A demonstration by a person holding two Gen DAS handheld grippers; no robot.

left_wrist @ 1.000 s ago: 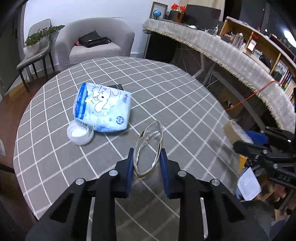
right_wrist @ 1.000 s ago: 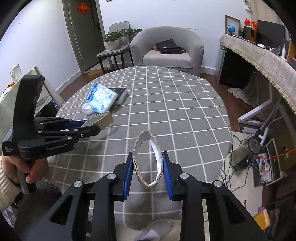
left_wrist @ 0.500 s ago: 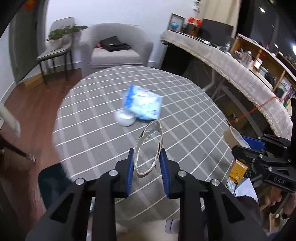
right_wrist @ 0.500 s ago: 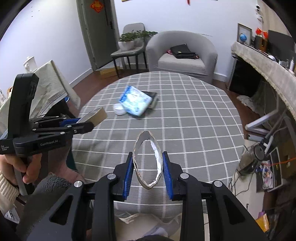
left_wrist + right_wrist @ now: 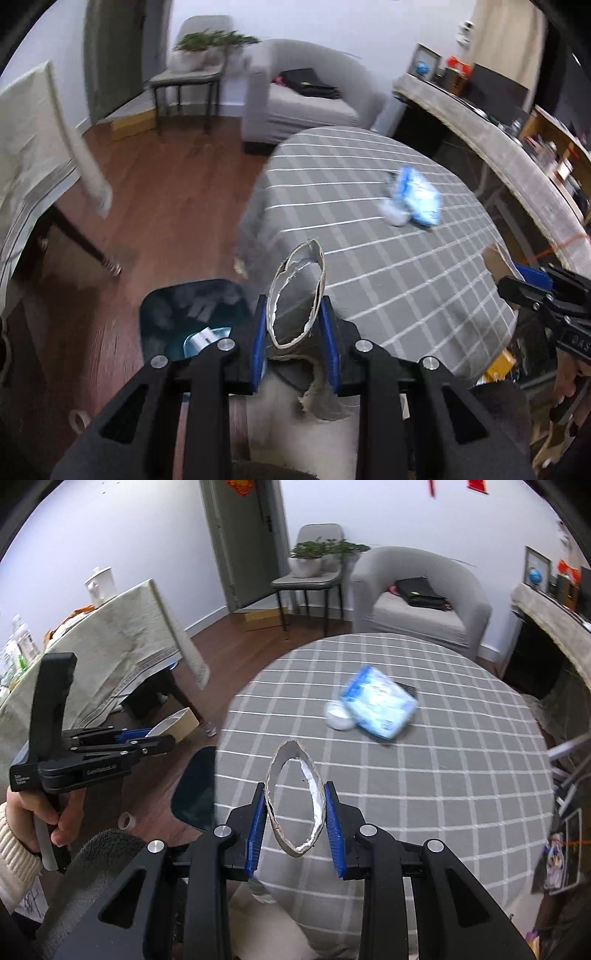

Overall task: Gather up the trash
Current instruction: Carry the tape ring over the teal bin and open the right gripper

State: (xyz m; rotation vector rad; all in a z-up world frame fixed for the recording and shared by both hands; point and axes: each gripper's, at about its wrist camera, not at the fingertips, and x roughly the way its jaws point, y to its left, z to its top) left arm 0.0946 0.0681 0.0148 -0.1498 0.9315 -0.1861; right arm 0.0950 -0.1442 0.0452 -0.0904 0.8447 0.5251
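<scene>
- Evidently both sets of fingers were clamped on squashed cardboard rings: the left gripper [image 5: 293,332] on a torn ring [image 5: 297,291], the right gripper [image 5: 295,825] on a foil-lined ring [image 5: 295,801].
- Thin, crushed cardboard could have slipped free, dropping beside the dark bin [image 5: 192,314].
- Each tool angled downward near the tabletop [image 5: 443,794] edge; the left hand [image 5: 40,812] gripped its handle.

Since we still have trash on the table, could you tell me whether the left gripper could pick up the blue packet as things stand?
Probably not yet: the left gripper is already shut on a torn cardboard ring, so its jaws are full, and the blue packet lies well across the table.
</scene>
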